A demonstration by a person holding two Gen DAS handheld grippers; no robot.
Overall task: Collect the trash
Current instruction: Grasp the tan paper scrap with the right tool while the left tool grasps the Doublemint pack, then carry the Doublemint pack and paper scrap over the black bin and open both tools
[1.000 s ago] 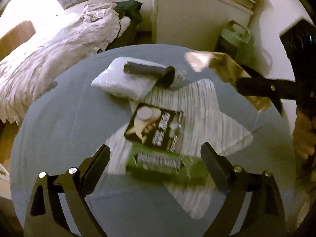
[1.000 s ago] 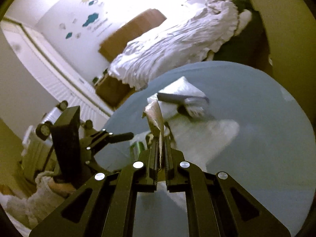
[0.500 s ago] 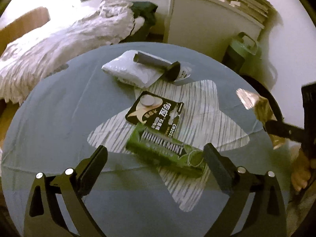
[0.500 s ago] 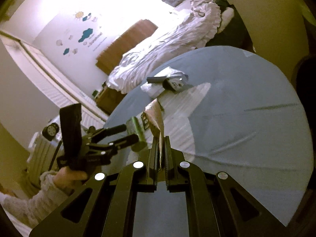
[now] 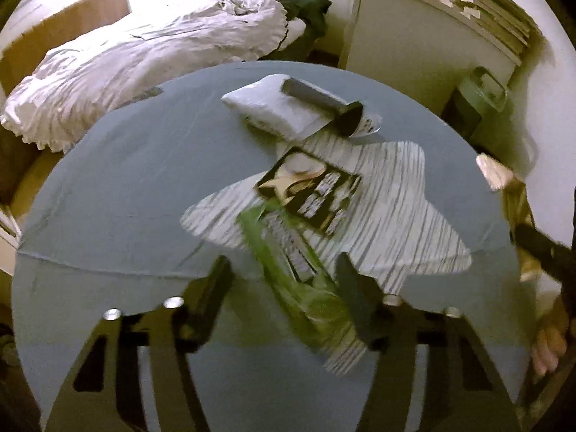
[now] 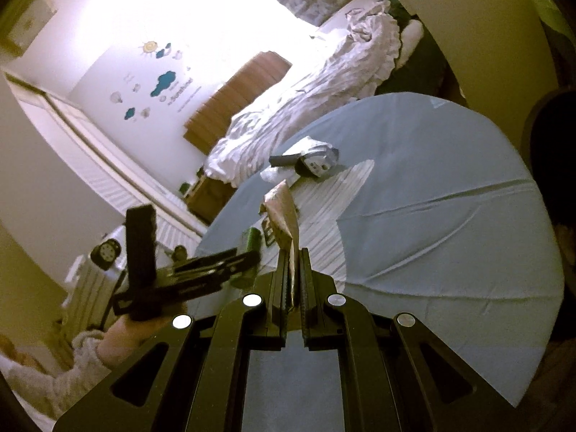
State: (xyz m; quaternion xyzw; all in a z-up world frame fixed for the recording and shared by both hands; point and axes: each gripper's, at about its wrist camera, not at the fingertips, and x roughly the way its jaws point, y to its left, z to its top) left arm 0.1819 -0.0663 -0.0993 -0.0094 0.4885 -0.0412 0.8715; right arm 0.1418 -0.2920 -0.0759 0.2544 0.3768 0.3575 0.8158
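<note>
A green gum box (image 5: 288, 270) lies slanted on the round blue table (image 5: 118, 187), between the fingers of my left gripper (image 5: 284, 280), which is open around it. A black battery card (image 5: 309, 187) lies just beyond it. My right gripper (image 6: 293, 266) is shut on a crumpled gold wrapper (image 6: 282, 212) and holds it off the table's right edge; the wrapper also shows in the left wrist view (image 5: 504, 183). A white pouch (image 5: 270, 108) with a dark tube (image 5: 320, 102) on it lies at the far side.
A white striped star-shaped mat (image 5: 396, 208) lies under the trash. A bed with white bedding (image 5: 144, 54) stands beyond the table at left. A cabinet (image 5: 414, 43) and a green bin (image 5: 482, 100) stand at the back right.
My left gripper moved forward over the green gum box, its fingers closer together around it. The box now lies slanted. My right gripper drew further back off the table with the wrapper.
</note>
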